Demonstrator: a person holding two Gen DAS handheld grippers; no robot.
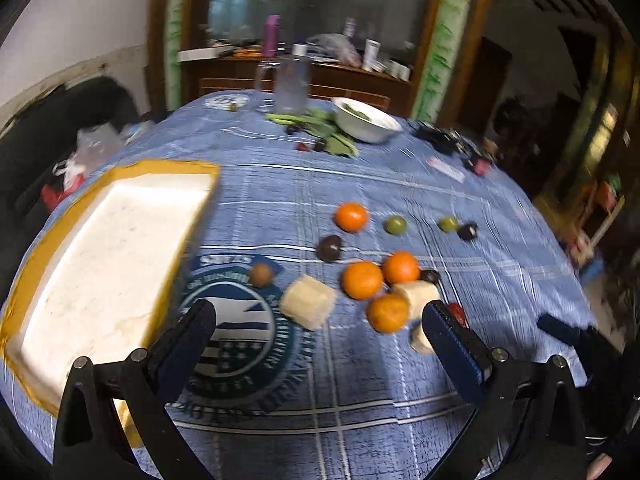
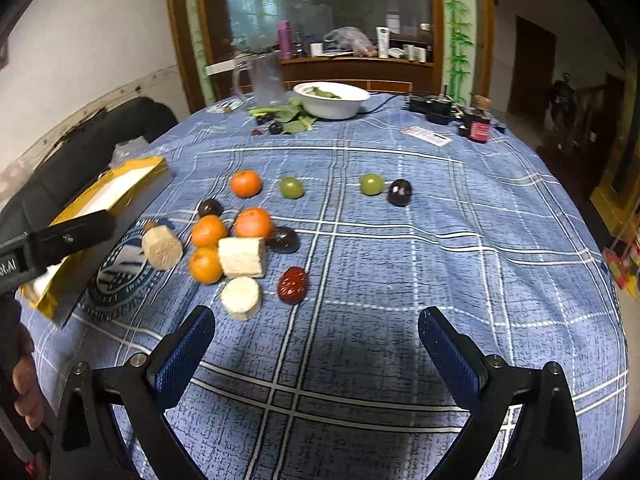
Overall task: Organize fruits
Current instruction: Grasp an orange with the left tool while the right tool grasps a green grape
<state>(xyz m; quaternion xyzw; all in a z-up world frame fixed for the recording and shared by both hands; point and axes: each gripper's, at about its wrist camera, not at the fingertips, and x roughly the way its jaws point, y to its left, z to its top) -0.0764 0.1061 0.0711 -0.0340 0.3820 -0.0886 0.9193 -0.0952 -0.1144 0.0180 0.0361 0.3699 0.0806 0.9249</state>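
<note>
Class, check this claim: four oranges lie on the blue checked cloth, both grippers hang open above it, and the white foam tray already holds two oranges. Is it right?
Not quite. The foam tray holds nothing; the left wrist view shows its white bottom bare. The rest stands: four oranges lie on the cloth, and the left gripper and right gripper are both open.

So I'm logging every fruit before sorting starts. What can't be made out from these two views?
- Red fruit, left wrist view: mostly hidden behind the left gripper's finger.
- White tray, right wrist view: inside largely blocked by the left gripper's arm.
- Bowl, left wrist view: motion blur smears its green contents.
- Small dark fruits by the leaves, right wrist view: too small to identify.
</note>
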